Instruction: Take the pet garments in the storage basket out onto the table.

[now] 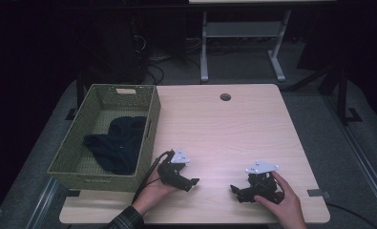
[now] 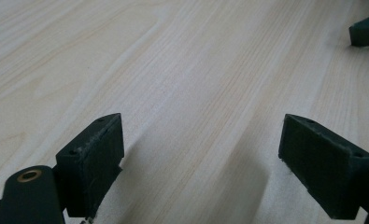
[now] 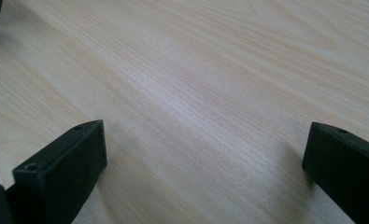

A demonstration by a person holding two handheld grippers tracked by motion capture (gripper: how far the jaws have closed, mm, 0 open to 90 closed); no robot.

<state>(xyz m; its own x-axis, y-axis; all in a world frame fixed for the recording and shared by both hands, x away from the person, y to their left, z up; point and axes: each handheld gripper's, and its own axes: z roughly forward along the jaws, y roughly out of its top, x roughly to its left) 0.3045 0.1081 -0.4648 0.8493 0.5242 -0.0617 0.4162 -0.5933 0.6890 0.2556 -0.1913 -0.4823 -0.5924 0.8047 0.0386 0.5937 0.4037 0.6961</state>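
The dark garment (image 1: pixel 117 143) already lay inside the green basket (image 1: pixel 150 102), and both the left gripper (image 1: pixel 188 182) and the right gripper (image 1: pixel 236 189) rested wide open and empty on the table (image 1: pixel 234 129) right of that basket, so the work looked finished.

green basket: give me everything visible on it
The green basket is a rectangular, open-topped bin with perforated, woven-looking walls, probably plastic, and a handle cutout in its far end wall. It stands upright at the table's left edge, its near end past the front corner. A dark, crumpled garment lies inside. Neither gripper touches it; the left gripper is nearest.
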